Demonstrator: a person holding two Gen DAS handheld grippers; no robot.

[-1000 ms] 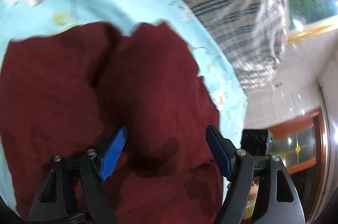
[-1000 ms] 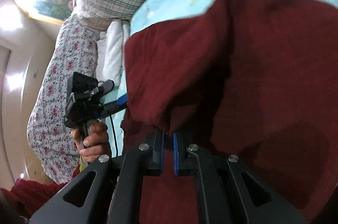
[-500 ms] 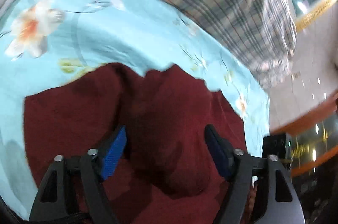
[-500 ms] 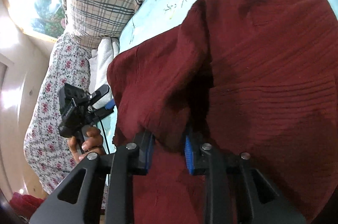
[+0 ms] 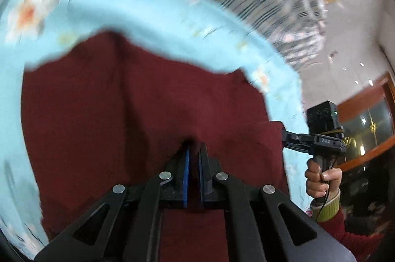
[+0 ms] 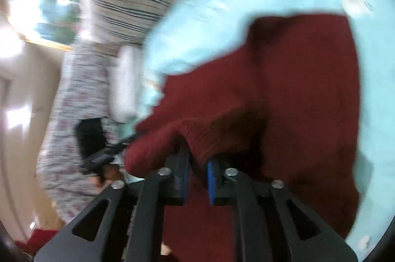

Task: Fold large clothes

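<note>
Left tongs point(image 5: 193, 150): I am now clamping them on the near edge of the red garment point(image 5: 123, 113), where a second ago they were gaping over it. Right tongs point(image 6: 197, 163): closing on a bunched fold. The garment is lying on the blue sheet point(image 5: 148, 14); both corners taken, the fold can likely start.

So the dark red garment point(image 5: 103, 113) is a big piece of maroon cloth with a fine ribbed or crinkly weave, spread over a light blue bed sheet with pale flowers. It's not flat at all: a long crease runs down the middle, and the near edge is bunched up and lifted off the bed in a rounded fold point(image 6: 197, 128). The far edge is uneven and sags in a curve. Both views are motion-blurred, so I can't tell what kind of garment it is.
</note>
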